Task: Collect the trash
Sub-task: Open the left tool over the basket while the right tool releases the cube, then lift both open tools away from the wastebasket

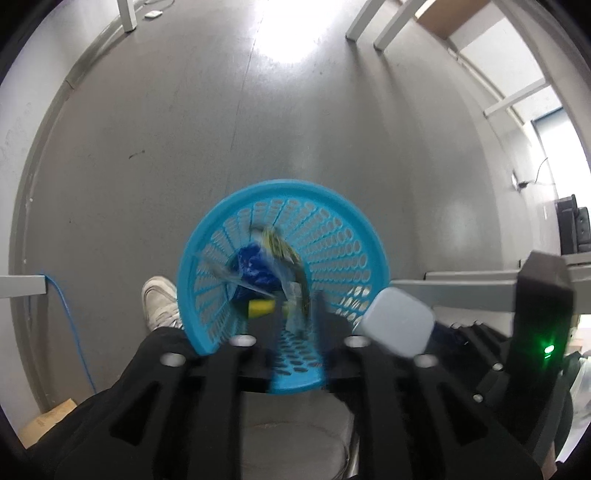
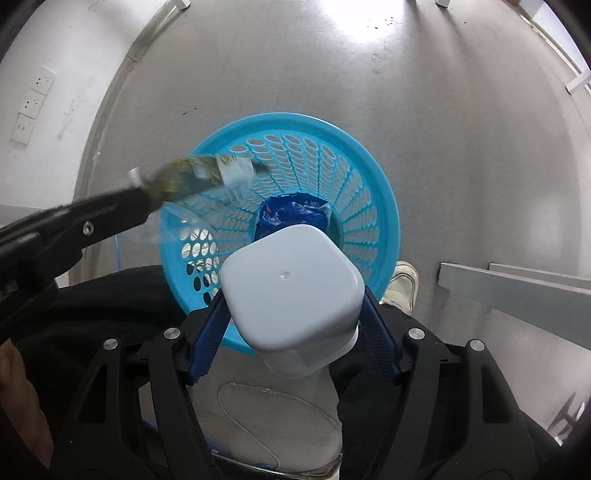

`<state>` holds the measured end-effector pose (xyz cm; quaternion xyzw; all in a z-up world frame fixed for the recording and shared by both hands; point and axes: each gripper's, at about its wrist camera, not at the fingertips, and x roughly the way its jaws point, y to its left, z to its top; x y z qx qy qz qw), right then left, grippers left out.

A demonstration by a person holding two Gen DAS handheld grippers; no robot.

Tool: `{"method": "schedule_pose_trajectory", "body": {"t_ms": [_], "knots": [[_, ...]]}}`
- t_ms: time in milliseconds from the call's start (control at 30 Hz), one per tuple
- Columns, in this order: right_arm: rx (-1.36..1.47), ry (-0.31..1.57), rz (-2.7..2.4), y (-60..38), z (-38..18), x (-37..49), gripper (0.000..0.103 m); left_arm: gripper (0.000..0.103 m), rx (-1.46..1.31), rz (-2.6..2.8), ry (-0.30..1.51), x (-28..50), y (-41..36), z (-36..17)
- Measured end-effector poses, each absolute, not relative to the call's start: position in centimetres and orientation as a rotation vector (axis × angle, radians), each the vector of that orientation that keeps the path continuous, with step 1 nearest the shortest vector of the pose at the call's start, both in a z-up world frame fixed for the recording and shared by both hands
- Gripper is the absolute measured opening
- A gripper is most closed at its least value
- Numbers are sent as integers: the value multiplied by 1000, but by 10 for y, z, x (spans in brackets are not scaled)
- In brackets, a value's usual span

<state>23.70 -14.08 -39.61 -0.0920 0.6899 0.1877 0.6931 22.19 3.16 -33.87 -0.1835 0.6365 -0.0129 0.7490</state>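
Note:
A round blue perforated basket stands on the grey floor with a blue wrapper and a yellow piece inside. My left gripper hangs over its rim with the jaws apart. A clear bottle with a green label lies blurred just off its fingertips, over the basket. My right gripper is shut on a white square container, its blue pads against both sides, above the basket's near edge.
A person's pale shoe and black trouser legs stand right beside the basket. A blue cable runs down the left wall. Grey table rails jut in from the right, and white furniture legs stand far back.

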Motion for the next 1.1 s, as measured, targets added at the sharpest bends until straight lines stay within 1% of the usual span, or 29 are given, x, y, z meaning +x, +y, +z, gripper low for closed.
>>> {"method": "schedule_pose_trajectory", "body": {"t_ms": [33,67,300,567,700,800,867,900,933,967,1100], "knots": [[-204,1545,428,-140,-397,236,75,35,-411,-29,1376,221,33,-337],[-207,1541,435,-140,-399,236,76,35,-415,-26,1365,221,33,-335],[-243,1522,431,-139,-395,231,76,36,-446,9,1369,218,40,-334],[-222,1482,440,-146,-372,217,76,36,-496,44,1360,201,52,-325],[-238,1437,441,-152,-353,204,76,35,-448,47,1312,184,46,-307],[-233,1405,458,-157,-337,195,79,36,-462,50,1274,170,47,-294],[-255,1358,448,-162,-321,185,80,38,-491,56,1265,161,52,-289],[-277,1322,440,-164,-311,178,82,39,-507,65,1263,156,55,-285],[-288,1293,447,-166,-302,171,87,42,-516,84,1258,149,56,-279],[-290,1278,463,-167,-295,165,89,45,-514,100,1249,143,56,-274],[-269,1238,502,-179,-272,144,89,47,-527,125,1210,119,51,-256]]}}
